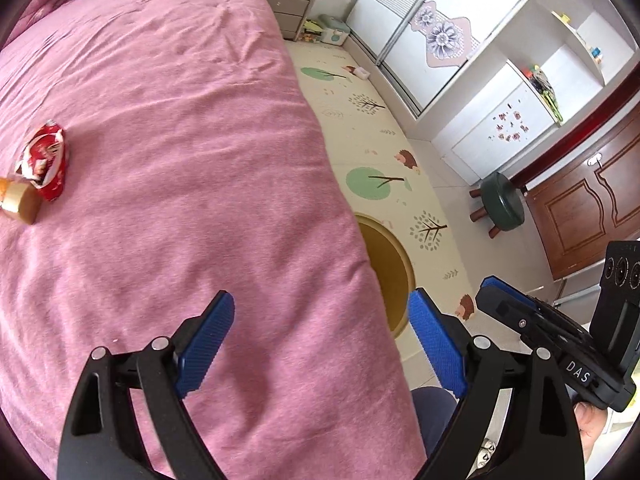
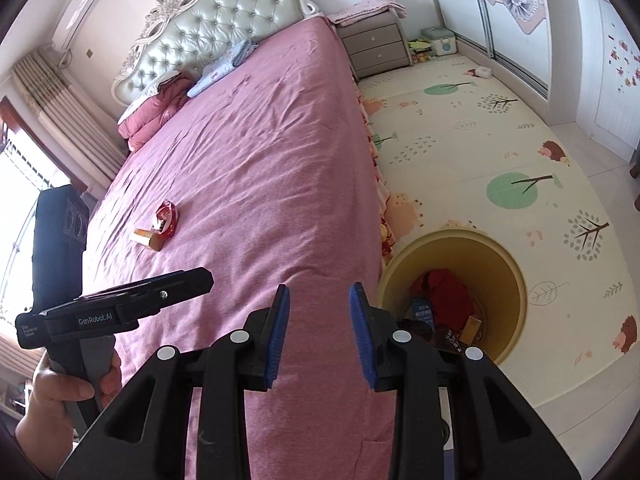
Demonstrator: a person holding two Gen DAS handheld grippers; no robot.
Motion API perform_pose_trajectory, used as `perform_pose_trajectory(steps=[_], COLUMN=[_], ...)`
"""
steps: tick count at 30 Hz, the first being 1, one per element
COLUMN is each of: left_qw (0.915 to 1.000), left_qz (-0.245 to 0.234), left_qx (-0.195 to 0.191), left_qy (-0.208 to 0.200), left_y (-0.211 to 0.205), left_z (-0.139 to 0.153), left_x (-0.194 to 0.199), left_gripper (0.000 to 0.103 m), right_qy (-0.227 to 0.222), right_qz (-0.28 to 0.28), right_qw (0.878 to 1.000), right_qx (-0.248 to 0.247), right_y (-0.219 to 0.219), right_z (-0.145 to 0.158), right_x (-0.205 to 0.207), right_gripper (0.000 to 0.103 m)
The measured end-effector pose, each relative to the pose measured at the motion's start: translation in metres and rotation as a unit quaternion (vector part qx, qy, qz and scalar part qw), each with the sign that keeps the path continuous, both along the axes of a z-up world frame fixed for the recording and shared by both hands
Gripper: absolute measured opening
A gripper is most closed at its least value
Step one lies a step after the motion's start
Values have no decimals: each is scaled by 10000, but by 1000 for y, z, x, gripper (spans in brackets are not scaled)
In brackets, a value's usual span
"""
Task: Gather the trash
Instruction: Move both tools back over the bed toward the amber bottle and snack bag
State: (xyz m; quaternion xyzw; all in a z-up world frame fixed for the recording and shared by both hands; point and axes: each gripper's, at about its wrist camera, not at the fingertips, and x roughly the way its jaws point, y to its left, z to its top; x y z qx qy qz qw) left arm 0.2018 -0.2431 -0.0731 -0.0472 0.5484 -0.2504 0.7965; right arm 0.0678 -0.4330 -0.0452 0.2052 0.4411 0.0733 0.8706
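A crumpled red-and-white foil snack wrapper (image 1: pixel 43 159) lies on the pink bedspread (image 1: pixel 180 160), well out from the bed's edge, with a small tan cardboard box (image 1: pixel 20 202) touching its near side. The two sit as one little heap, which, as I judge it, is why they remain: everything nearer the edge of the bed looks already cleared, and these are the furthest reach.

Beside the bed, on the cream play mat printed with trees and hedgehogs (image 2: pixel 520 128), stands my round yellow plastic waste bin (image 2: pixel 516 276), tucked just against the bedspread's hanging side so that a piece needs only a short carry off the mattress. It already holds a red crumpled bag (image 2: pixel 444 292), a dark blue packet (image 2: pixel 423 310) and a tan box (image 2: pixel 472 326), so by my reckoning the collecting is well along.

My right tongs (image 2: pixel 323 334) hang over the bed's edge, right next to the bin, their blue pads a modest gap apart with nothing between them. My left tongs (image 1: pixel 320 344) stand spread wide and empty too, pointing down at the bedspread near the same edge, the bin's rim (image 1: pixel 404 268) showing just past them. Each tool is carried by a bare hand (image 2: pixel 60 384) on its grip.

Both being empty, either could go for the heap; the left looks the nearer, I think, and the wrapper's loose foil should pinch easily.

Beyond stand a grey bedside cabinet (image 2: pixel 378 48) and a white sliding wardrobe (image 1: pixel 432 28).
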Motion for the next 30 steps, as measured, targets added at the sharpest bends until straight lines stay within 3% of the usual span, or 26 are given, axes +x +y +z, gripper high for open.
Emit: perform_pose_trajectory(steps=[6, 11, 20, 30], left_qw=[9970, 9895, 9796, 9672], left_qz=[759, 1430, 1987, 2510], left_qx=[92, 175, 268, 363], left_qy=[-133, -142, -159, 103], left_y=[69, 124, 185, 227], left_z=[9, 11, 12, -10], left_x=[8, 16, 42, 89], left_gripper=[88, 91, 91, 91], right_qy=[-105, -130, -144, -42], right_qz=[533, 921, 1383, 1690], right_qw=[9985, 9957, 9902, 9853], right_qx=[-51, -51, -145, -233], right_y=[58, 102, 162, 210], right_z=[9, 11, 13, -3], right_x=[20, 42, 87, 135], right_gripper=[35, 36, 41, 46])
